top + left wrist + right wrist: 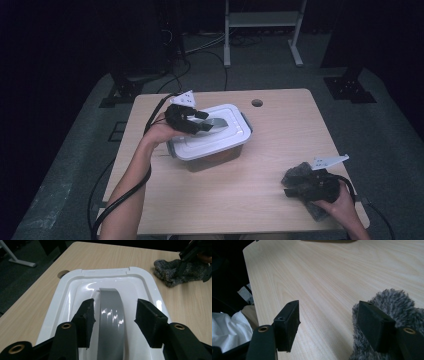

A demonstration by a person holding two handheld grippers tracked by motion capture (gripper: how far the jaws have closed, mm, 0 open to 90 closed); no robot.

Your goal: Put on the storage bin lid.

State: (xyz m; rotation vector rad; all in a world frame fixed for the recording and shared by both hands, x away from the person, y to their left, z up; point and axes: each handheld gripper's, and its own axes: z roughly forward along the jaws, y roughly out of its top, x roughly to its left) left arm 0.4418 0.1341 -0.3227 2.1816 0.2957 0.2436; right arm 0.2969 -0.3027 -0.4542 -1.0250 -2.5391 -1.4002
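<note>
High view: left gripper [212, 124] sits over the white rectangular plastic lid [220, 137] of the clear storage box [215, 157], jaws straddling the grey curved handle strap [218, 122] on top. The right gripper [295, 186] rests at the near right of the light wood table [260, 200], by a dark grey fuzzy sock [300, 172] that lies under and just ahead of it.

Left gripper view: jaws stand apart, one on each side of the grey handle, with a gap showing on both sides, so nothing is pinched. The lid lies directly below and ahead of the jaws. The sock is far off to the upper right, with the other gripper on it.

Right gripper view: jaws are wide open and nothing is clamped. The fuzzy sock sits against and behind the right-hand jaw; bare table lies between the jaws.

Risks, as I judge them: if the left jaws lift now they slip off the handle, as there is no grip. Closing off-centre could make them skid on the glossy strap. The right jaw could snag the sock's pile and drag it.

View differences: the left gripper view settles the gaps around the handle, which are too small to tell in the high view. The high view gives the overall layout.
</note>
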